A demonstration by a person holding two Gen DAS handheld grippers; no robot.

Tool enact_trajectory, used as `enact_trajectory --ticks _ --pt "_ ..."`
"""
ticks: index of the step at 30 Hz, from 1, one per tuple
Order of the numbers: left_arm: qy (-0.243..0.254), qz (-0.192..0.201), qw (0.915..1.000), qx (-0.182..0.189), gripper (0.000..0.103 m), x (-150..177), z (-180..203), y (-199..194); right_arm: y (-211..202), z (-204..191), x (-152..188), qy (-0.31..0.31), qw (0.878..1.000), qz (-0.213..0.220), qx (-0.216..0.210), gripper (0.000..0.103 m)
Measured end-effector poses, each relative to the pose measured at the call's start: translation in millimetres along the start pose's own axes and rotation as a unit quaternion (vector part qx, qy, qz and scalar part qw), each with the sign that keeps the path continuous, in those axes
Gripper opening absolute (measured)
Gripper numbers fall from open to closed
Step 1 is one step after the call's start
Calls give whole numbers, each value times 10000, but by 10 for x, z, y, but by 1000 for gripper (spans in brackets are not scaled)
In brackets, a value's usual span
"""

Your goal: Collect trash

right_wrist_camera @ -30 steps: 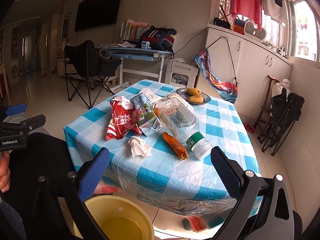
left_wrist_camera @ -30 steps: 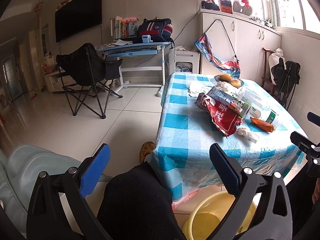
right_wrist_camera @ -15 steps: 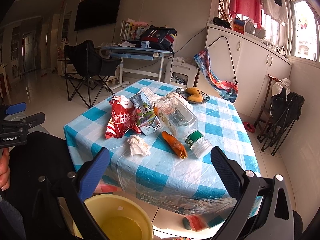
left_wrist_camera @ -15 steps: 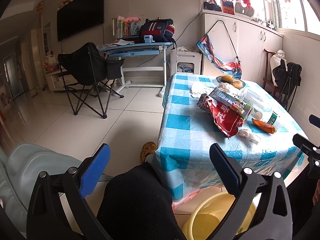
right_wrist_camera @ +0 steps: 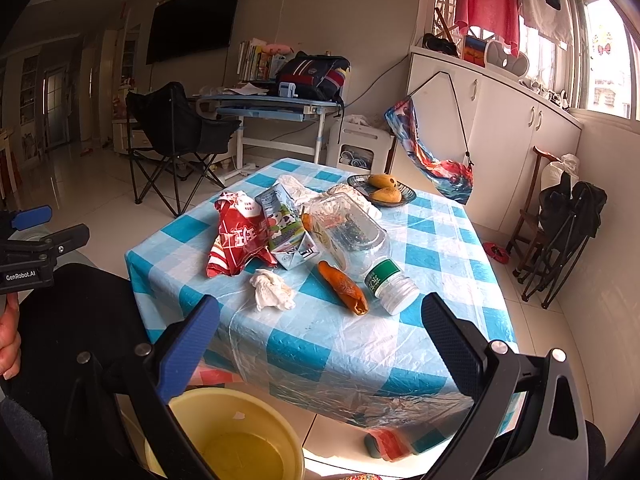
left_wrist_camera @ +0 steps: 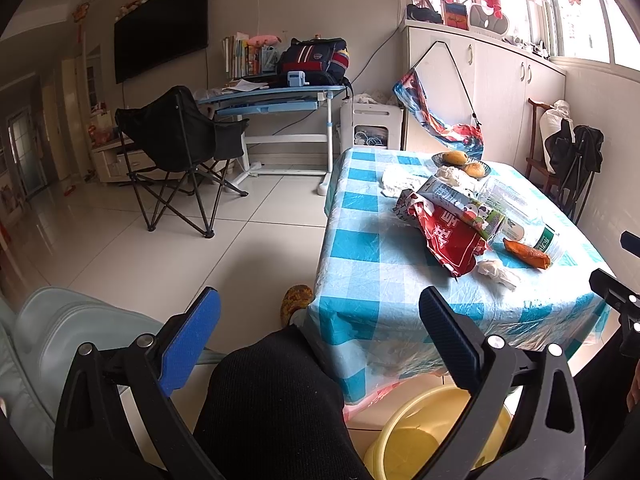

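right gripper [right_wrist_camera: 320, 340] open, yellow basin [right_wrist_camera: 224, 440] holding a scrap

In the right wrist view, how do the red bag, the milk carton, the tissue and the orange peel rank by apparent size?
1. red bag
2. milk carton, close to the bag, so this order is unsure
3. tissue
4. orange peel, similar to the tissue; unsure

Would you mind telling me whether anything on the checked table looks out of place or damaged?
Yes: trash is strewn over the table. A plastic bottle lies on its side, a milk carton is tipped over, a red wrapper and a tissue are crumpled.
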State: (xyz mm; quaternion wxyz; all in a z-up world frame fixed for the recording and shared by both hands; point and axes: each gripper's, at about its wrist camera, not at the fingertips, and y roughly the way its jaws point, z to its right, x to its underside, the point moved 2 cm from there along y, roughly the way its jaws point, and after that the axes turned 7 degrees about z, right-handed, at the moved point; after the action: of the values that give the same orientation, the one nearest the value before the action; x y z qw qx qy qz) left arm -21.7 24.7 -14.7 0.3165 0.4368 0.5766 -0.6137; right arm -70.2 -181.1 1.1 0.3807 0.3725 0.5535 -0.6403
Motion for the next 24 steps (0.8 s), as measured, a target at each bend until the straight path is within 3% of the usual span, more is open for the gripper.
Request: enact_trajectory --ticks 16,24 --pt "152 -30 9999 8 96 -85 114 -25 -44 79 -7 -19 9999 -116 18 97" --pt "213 -160 9996 64 96 -83 170 -2 -33 91 -61 230 9995 -161 -169 97"
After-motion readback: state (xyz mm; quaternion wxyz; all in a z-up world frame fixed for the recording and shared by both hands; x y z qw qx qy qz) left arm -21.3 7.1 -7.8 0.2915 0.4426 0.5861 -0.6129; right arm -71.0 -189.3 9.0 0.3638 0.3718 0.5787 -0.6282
